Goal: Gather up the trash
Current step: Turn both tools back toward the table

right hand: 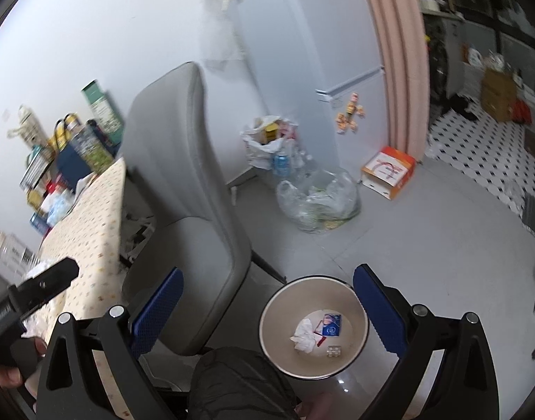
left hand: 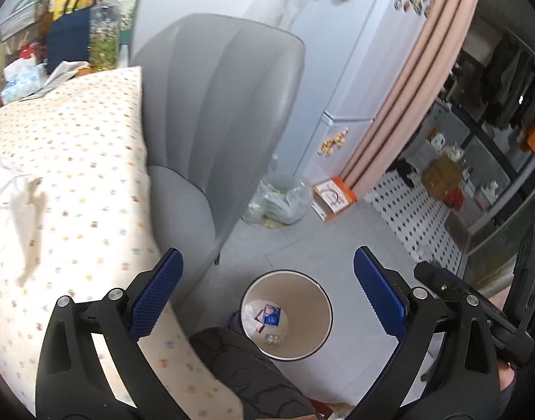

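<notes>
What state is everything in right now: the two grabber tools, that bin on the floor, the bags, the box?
Left gripper: open, nothing between its fingers.
Right gripper: open, empty.
Waste bin: upright, no lid, trash at the bottom.
Crumpled tissue: lying inside the bin.
Blue packet: lying inside the bin.
Clear plastic bag: on the floor, slumped, partly filled.
Orange-and-white box: on the floor, tilted.
</notes>
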### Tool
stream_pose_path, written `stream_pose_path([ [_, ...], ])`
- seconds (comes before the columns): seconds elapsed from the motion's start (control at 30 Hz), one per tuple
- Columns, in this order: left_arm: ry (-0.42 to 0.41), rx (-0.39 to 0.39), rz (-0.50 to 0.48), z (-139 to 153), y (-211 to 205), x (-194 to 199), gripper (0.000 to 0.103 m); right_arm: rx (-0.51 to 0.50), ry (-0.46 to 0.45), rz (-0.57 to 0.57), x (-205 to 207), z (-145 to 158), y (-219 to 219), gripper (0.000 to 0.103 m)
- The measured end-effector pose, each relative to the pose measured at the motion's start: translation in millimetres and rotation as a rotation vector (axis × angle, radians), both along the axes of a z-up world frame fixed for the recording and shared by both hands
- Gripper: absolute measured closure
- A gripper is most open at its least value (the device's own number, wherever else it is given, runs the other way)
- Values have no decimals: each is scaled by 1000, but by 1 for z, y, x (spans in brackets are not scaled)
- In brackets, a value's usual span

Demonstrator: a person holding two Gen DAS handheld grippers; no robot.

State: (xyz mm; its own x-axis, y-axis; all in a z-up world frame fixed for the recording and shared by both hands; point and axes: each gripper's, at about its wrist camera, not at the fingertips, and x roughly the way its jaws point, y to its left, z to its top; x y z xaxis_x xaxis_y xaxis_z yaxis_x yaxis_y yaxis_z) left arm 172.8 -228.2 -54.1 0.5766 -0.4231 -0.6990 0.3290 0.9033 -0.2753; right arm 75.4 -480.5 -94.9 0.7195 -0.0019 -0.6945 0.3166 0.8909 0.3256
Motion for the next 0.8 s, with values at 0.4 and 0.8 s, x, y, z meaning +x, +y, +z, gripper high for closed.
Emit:
stream_pose_path([
  [0.4, -54, -37, 99, 24, 69, -14, 6, -33, -19, 162, 16, 31, 74, 8],
  [0.8, -71, -63, 254, 27, 162, -30, 6, -36, -32, 344, 41, 42, 162, 8],
])
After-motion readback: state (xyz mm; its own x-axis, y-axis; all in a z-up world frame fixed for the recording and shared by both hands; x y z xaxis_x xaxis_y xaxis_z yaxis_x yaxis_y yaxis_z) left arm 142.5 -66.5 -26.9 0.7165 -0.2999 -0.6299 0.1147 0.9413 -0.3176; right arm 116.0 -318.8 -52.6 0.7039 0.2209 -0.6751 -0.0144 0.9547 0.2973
